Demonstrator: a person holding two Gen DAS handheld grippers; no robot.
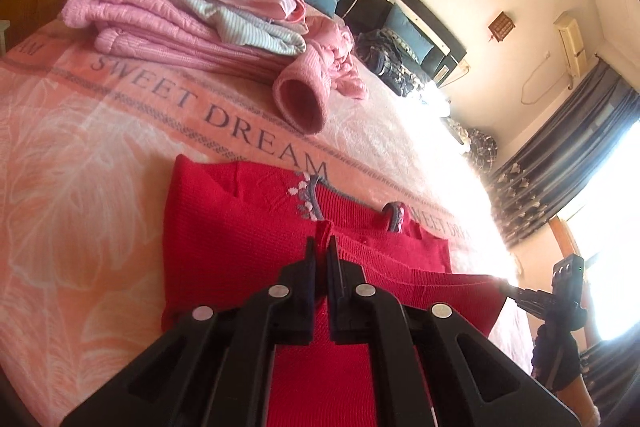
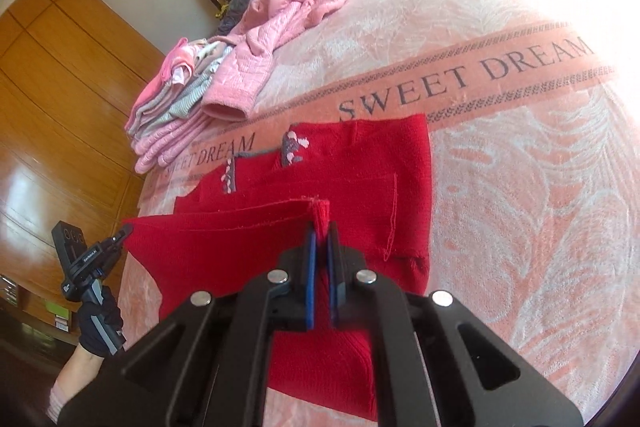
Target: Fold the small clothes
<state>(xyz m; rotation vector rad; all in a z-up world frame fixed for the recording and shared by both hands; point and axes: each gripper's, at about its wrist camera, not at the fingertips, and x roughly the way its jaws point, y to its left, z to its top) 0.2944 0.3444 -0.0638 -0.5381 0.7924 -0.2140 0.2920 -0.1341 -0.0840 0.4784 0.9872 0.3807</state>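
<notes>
Both my tongs, left and right, pinch the red sweater's near hem, lifted for folding toward the far collar.

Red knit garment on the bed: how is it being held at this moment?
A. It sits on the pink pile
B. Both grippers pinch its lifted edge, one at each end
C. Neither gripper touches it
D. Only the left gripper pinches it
B: the left gripper and the right gripper each have their fingers closed on the raised edge of the red knit garment.
</notes>
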